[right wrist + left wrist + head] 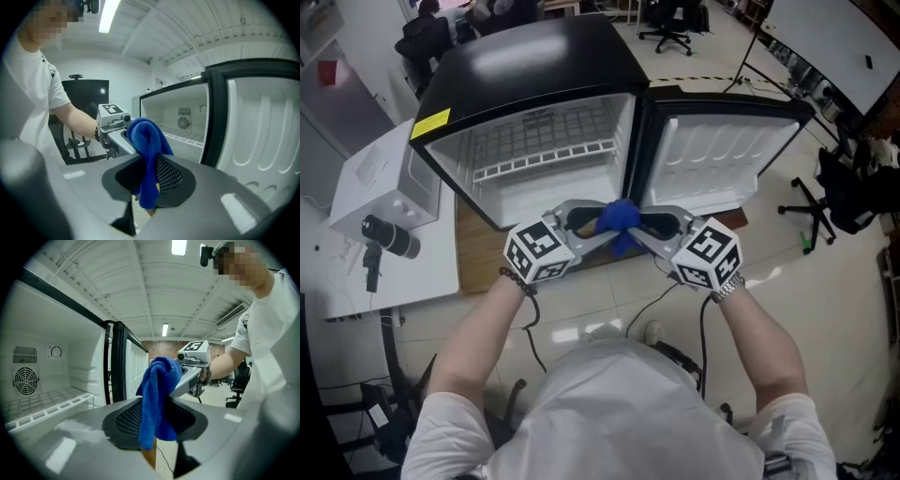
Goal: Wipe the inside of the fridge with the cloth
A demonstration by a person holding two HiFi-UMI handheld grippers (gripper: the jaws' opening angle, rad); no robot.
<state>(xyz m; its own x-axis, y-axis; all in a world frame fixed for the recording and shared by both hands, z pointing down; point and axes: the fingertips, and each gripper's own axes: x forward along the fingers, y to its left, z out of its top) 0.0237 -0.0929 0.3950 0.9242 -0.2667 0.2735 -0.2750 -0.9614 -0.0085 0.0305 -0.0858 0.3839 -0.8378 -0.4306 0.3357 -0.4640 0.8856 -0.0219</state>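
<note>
A blue cloth [621, 217] hangs bunched between both grippers, just in front of the open black mini-fridge [534, 66]. My right gripper [147, 180] is shut on the cloth [147, 145], which drapes down between its pads. My left gripper [154, 427] stands open; the cloth [157, 394] dangles in the gap between its pads. In the head view the left gripper [600, 225] and right gripper [642, 227] meet tip to tip at the cloth. The fridge's white inside holds a wire shelf [548, 155], and its door [722, 155] stands swung open to the right.
The fridge rests on a wooden board [478, 253]. A white box with a black device [375, 183] stands to its left. Office chairs [825, 202] are at the right and far back. A cable [530, 337] runs across the floor by my feet.
</note>
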